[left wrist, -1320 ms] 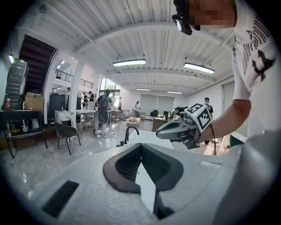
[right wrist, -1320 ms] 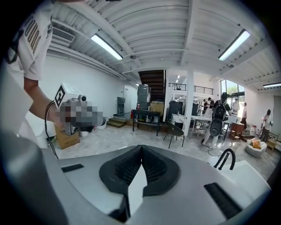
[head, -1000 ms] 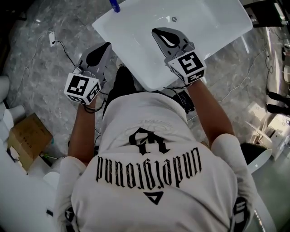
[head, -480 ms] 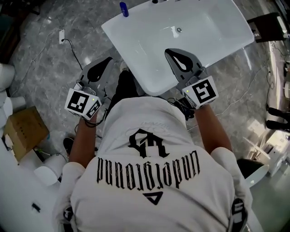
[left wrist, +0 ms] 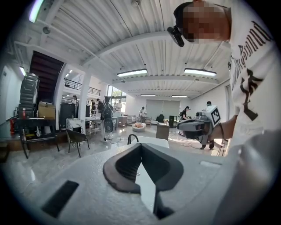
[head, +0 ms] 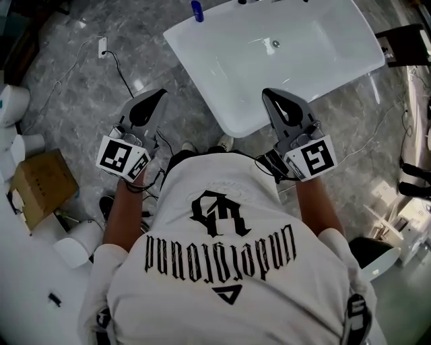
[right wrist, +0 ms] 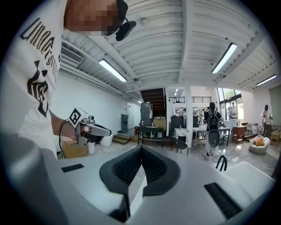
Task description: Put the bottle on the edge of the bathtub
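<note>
Both tools are pressed together and carry nothing. Each gripper view shows its dark pads meeting at the tips with only air between them. The left tool (head: 160, 94) hangs over the grey marbled floor (head: 87, 87), just beside the near end of the bathtub (head: 192, 67). The right tool (head: 267, 93) hangs with its tip over that same near end.

The bottle (head: 196, 10) is small and blue. It sits at the far left corner of the tub, well apart from both tools and touched by neither. As far as the head view shows, it rests on the rim itself, not in the basin or on the floor, but the top of the picture cuts it off, so I cannot tell how squarely it stands. Neither gripper view shows it.

Judging from this, the placing is done: the bottle is on the edge and both tools are free. Nothing of the task appears to be left — at most a check that the bottle stands steady so close to the corner, where a nudge could tip it into the basin, which holds nothing but the drain (head: 275, 44).
</note>
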Tool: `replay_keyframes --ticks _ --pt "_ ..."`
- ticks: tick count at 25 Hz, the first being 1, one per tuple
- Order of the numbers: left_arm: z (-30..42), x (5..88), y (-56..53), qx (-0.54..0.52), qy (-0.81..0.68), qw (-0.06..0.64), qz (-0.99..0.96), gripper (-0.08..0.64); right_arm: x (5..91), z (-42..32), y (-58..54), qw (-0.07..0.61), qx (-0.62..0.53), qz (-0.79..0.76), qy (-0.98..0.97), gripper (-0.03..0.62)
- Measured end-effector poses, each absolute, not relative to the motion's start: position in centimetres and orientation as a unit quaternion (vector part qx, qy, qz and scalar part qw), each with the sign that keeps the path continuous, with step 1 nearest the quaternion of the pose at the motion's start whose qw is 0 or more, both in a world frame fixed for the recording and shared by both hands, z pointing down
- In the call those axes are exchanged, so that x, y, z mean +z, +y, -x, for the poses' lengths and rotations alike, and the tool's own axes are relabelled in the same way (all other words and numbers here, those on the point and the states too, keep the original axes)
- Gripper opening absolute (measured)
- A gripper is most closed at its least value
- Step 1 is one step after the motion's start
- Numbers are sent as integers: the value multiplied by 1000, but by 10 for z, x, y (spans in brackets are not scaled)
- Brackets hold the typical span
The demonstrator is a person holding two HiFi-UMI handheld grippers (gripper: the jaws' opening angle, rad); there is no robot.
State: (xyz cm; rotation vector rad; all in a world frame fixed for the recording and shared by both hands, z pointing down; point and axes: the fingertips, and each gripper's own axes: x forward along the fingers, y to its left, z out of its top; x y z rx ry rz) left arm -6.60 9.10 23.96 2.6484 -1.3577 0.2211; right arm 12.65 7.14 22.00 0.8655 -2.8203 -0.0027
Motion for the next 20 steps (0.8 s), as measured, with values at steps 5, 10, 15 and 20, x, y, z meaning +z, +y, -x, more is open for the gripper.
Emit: replay_keyframes --ticks 5,10,15,20 --pt "77 238 108 59 -447 93 -888 15 215 -118 87 90 -1 -310 -947 14" --pt "96 229 140 58 -432 79 -896 15 207 -94 111 93 -7 -316 -944 14" --pt "117 231 175 50 -429 84 -898 15 197 -71 149 95 -21 -319 -943 14" --pt "128 229 217 45 -412 78 -907 15 194 -50 191 94 -23 -322 -942 14"
